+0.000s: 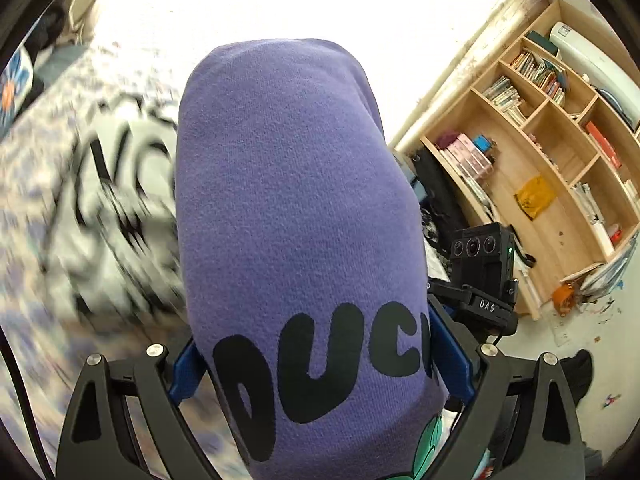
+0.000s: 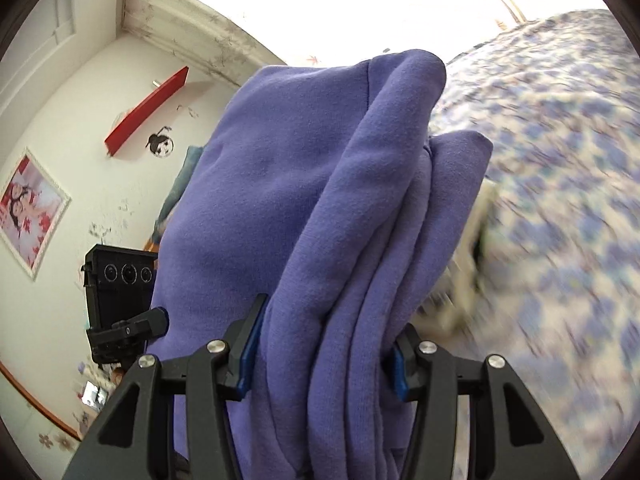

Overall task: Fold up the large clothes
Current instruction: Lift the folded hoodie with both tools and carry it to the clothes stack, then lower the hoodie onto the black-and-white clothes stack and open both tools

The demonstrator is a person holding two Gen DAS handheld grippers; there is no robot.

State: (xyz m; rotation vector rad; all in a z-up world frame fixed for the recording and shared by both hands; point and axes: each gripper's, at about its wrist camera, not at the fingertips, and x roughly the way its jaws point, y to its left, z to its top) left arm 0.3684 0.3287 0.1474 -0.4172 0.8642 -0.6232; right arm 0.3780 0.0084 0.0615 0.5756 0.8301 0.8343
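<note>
- Left gripper clamped on a thick fold of the purple sweatshirt, blue pads pressed against the cloth on both sides.
- Black lettering "DUC" printed across the cloth between those fingers, a green patch of print just below it at the picture's bottom edge.
- Right gripper pinching a bunched stack of the same purple sweatshirt, several layers folded between its blue pads.
- Held clear of the bed by both grippers, the garment rising in front of each camera and hiding most of the middle of each view.
- Behind the cloth in the left wrist view, a black-and-white patterned garment lying on the bed, blurred.
- To the right in that view, a black camera unit on a mount, close beside the sweatshirt.
- Same kind of black camera unit at the left of the right wrist view.
- Floral bedspread in blue and white spreading to the right, blurred.
- Farther off, a wooden bookshelf with books and boxes.
- On the far wall, a red shelf and a framed picture.
</note>
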